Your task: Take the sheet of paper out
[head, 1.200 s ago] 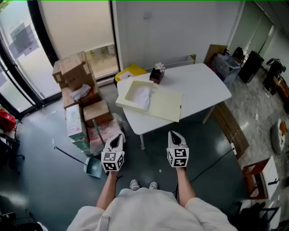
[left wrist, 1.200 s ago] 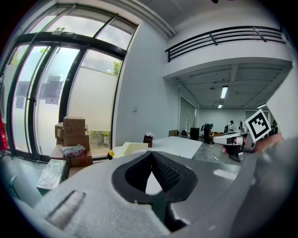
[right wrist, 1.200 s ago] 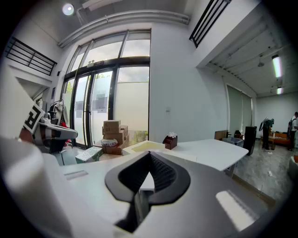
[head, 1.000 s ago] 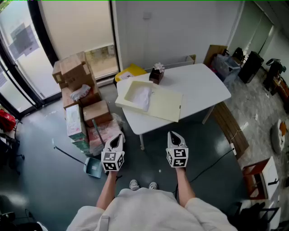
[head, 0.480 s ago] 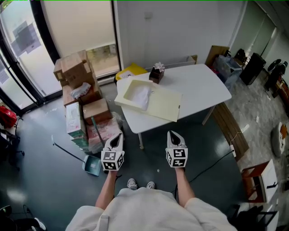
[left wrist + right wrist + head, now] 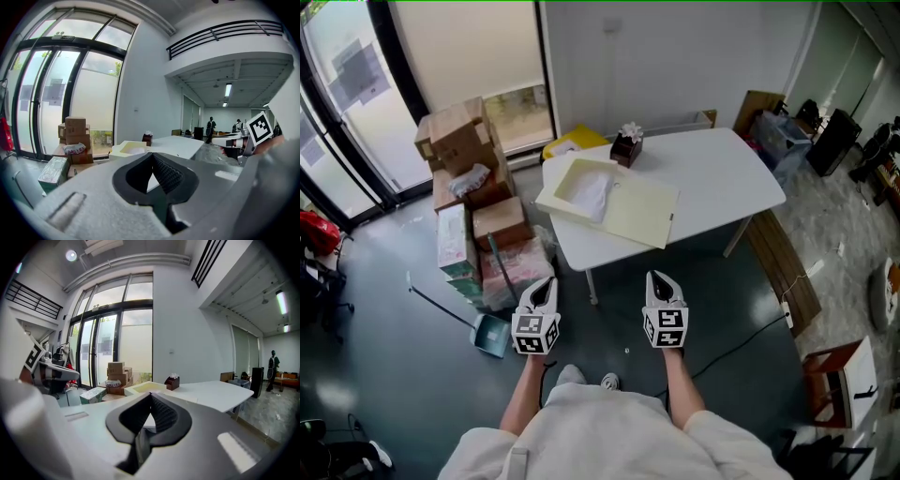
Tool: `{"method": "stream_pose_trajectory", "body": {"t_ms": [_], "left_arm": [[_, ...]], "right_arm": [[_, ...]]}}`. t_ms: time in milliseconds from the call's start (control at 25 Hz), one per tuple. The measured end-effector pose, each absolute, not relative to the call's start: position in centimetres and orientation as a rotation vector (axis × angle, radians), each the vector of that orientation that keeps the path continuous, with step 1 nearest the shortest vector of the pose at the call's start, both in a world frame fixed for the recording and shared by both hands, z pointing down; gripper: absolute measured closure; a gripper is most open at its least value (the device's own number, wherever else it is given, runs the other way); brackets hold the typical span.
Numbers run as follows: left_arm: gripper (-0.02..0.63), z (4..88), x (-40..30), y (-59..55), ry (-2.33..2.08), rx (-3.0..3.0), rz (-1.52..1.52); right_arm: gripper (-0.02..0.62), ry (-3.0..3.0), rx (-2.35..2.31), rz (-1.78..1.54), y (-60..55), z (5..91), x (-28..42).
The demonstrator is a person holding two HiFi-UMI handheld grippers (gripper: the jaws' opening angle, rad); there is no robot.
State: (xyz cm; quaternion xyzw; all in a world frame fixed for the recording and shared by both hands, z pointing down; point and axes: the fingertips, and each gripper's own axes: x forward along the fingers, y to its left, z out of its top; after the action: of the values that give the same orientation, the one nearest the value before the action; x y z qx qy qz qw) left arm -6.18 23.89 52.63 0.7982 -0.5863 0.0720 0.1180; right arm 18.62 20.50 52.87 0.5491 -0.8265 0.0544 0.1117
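A cream box (image 6: pixel 623 214) lies open on the white table (image 6: pixel 722 178), its lid flat to the right. A white sheet of paper (image 6: pixel 592 194) rests in the box's left half. Both grippers hang in the air short of the table's near edge, well away from the box. My left gripper (image 6: pixel 547 281) is shut and holds nothing, and so is my right gripper (image 6: pixel 659 277). In the left gripper view the box (image 6: pixel 127 148) shows just beyond the closed left gripper (image 6: pixel 152 154). The right gripper view shows the box (image 6: pixel 143 387) past the closed right gripper (image 6: pixel 151 394).
A dark tissue box (image 6: pixel 628 145) stands at the table's far edge. Stacked cardboard boxes (image 6: pixel 464 155) and packages crowd the floor left of the table, with a dustpan (image 6: pixel 492 335) near my left gripper. A wooden bench (image 6: pixel 778 267) lies to the right.
The person has edged forward towards the table, both grippers carried along. Both stay shut and empty. Nothing on the table has moved.
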Motion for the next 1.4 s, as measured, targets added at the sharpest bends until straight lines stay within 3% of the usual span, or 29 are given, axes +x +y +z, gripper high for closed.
{"method": "stream_pose_trajectory", "body": {"t_ms": [720, 1400], "left_arm": [[0.603, 53.9, -4.5, 19.6, -1.721, 2.309, 0.199], [0.603, 55.2, -8.3, 5.6, -1.643, 2.343, 0.193]], "right_arm": [[0.594, -2.442, 1.554, 0.164, 16.4, 54.2, 18.9], [0.594, -2.375, 1.589, 0.175, 3.9, 55.4, 15.2]]}}
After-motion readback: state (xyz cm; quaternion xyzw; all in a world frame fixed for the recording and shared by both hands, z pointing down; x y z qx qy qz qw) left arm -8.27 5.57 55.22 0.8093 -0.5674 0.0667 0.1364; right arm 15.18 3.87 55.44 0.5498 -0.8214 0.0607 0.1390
